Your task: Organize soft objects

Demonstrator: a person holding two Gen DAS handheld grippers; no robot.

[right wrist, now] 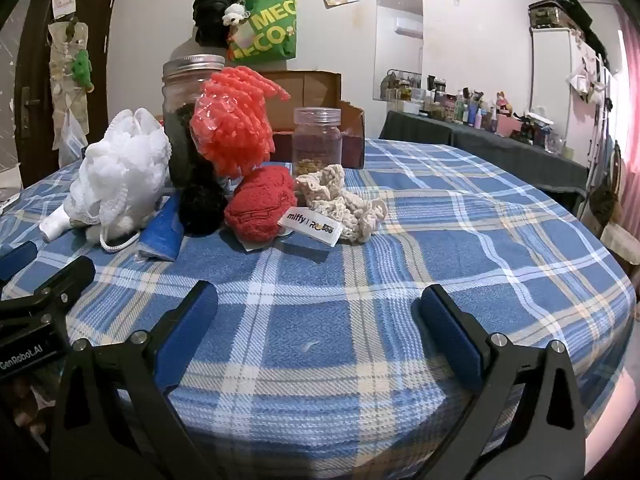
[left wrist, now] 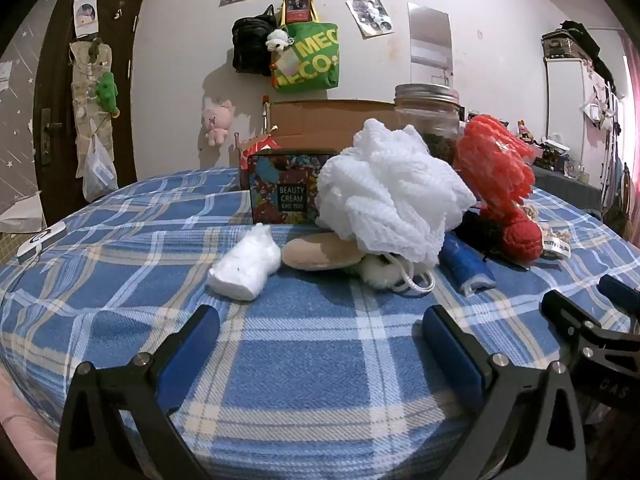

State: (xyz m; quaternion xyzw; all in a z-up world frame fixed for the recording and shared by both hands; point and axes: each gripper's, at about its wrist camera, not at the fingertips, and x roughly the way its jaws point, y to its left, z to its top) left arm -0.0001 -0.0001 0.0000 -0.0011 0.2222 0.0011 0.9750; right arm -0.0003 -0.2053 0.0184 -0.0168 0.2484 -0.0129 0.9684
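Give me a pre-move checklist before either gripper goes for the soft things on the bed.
1. Left gripper open, nothing between its fingers: ok.
2. Right gripper open, nothing held: ok.
3. Bare plaid blanket between both grippers and the pile: ok.
4. White mesh pouf free to lift: not ok, it rests on the tan plush.
5. Red knit piece clear of the glass jar: cannot tell.
6. A container chosen for the soft things: cannot tell.

Right gripper [right wrist: 316,320] wide open over plaid blanket [right wrist: 440,240], white bath pouf [right wrist: 120,172], orange pouf [right wrist: 232,132], red knit [right wrist: 260,208] beyond
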